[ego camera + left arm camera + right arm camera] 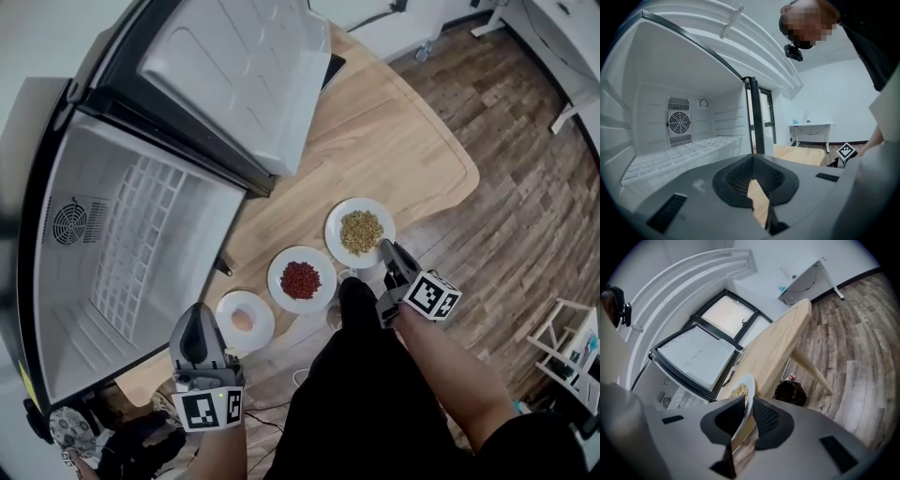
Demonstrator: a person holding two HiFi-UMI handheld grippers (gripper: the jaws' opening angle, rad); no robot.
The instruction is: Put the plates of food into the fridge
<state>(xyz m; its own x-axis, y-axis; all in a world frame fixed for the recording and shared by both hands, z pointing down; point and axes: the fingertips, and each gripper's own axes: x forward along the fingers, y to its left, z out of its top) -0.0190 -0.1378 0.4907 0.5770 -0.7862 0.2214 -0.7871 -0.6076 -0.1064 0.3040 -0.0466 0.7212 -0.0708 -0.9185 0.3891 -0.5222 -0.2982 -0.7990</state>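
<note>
Three white plates stand in a row on the wooden table (394,141): one with beige grains (337,217), one with red food (281,270), and a small one with a pale round piece (228,307). My right gripper (386,249) is at the near rim of the grain plate. In the right gripper view that rim (749,392) stands between the pads, gripped. My left gripper (194,326) hovers just before the small plate, shut on nothing, and points into the open fridge (679,152) in the left gripper view (752,161).
The fridge (141,234) stands at the table's left end, its door (234,66) swung open over the tabletop and a white wire shelf inside. Wooden floor lies to the right. A white rack (562,337) stands at the far right.
</note>
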